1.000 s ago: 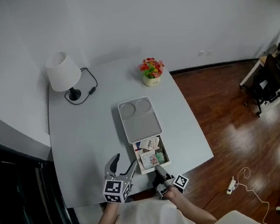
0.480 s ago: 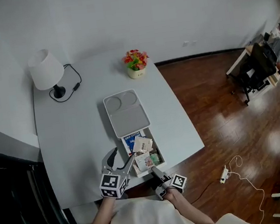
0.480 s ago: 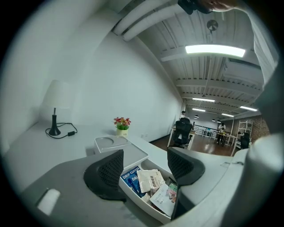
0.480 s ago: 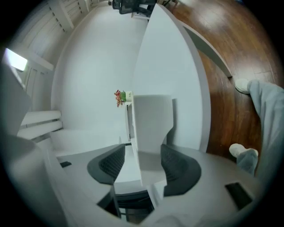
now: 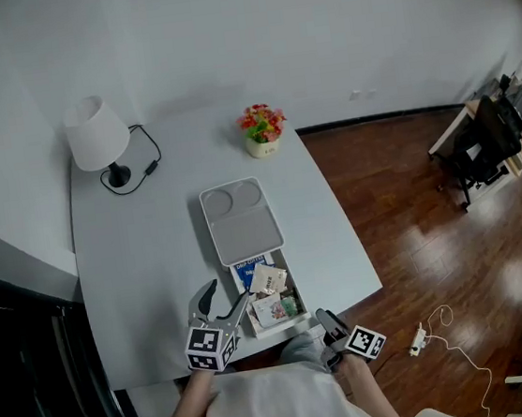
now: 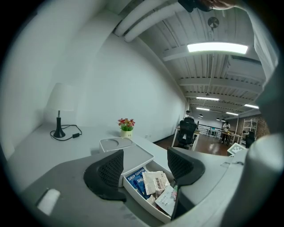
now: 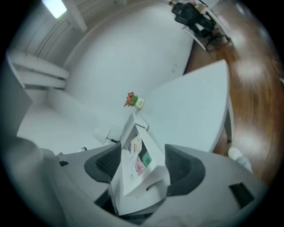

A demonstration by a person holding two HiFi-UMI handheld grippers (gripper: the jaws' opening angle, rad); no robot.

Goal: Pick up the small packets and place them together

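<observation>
Head view showed the small packets (image 5: 271, 293) in an open white box (image 5: 241, 219) near the grey surface's (image 5: 145, 264) front edge, the left tool (image 5: 225, 303) just beside it and the right tool (image 5: 327, 319) off the edge. Left gripper view had its jaws wide and empty, the packets ahead. Right gripper view had jaws just opening, part-spread, gripping nothing, the box's near end framed between them.
</observation>
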